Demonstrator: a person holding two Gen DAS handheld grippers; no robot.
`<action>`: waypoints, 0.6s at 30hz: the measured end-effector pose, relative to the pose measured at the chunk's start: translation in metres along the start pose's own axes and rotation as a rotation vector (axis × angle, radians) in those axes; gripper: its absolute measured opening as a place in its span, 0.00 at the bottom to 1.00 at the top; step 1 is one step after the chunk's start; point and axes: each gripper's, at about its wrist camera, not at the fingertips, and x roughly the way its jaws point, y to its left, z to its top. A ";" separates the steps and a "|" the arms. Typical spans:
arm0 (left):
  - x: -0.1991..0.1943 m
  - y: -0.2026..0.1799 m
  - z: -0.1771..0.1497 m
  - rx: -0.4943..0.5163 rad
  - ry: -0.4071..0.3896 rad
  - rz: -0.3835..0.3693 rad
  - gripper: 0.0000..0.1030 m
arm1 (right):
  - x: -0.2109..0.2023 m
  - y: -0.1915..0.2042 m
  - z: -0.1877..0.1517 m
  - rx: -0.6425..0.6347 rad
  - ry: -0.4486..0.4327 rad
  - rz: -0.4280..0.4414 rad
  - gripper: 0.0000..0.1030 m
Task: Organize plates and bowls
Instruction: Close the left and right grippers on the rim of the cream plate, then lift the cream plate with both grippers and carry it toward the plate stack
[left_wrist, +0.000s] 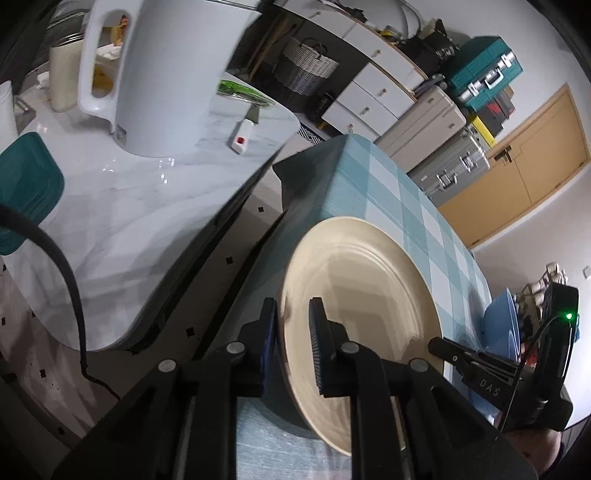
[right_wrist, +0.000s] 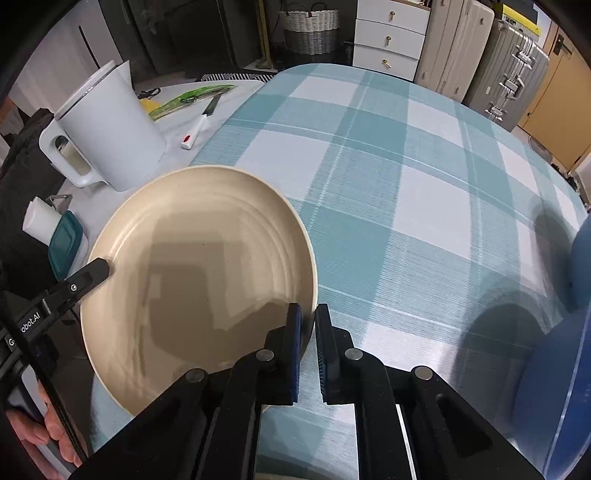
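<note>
Both grippers were clamped on the cream plate (right_wrist: 199, 266), left gripper (left_wrist: 293, 347) on one rim, right gripper (right_wrist: 308, 350) on the opposite rim (probably for a level two-handed lift). Plate sat at the edge of the checked tablecloth (right_wrist: 388, 166); blue bowl (right_wrist: 554, 387) well apart.

Home: kettle (right_wrist: 107, 136), drawers (right_wrist: 389, 38), suitcases (right_wrist: 506, 74).

Dim indoor light, soft shadows, fisheye-warped edges
</note>
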 end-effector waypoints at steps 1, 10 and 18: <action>0.001 -0.003 -0.002 0.006 0.005 -0.005 0.15 | -0.001 -0.003 -0.001 0.000 0.005 -0.012 0.08; 0.012 -0.043 -0.018 0.112 0.042 0.022 0.15 | -0.007 -0.033 -0.016 0.025 0.039 -0.072 0.08; 0.021 -0.072 -0.032 0.206 0.057 0.057 0.15 | -0.007 -0.054 -0.022 0.044 0.053 -0.116 0.08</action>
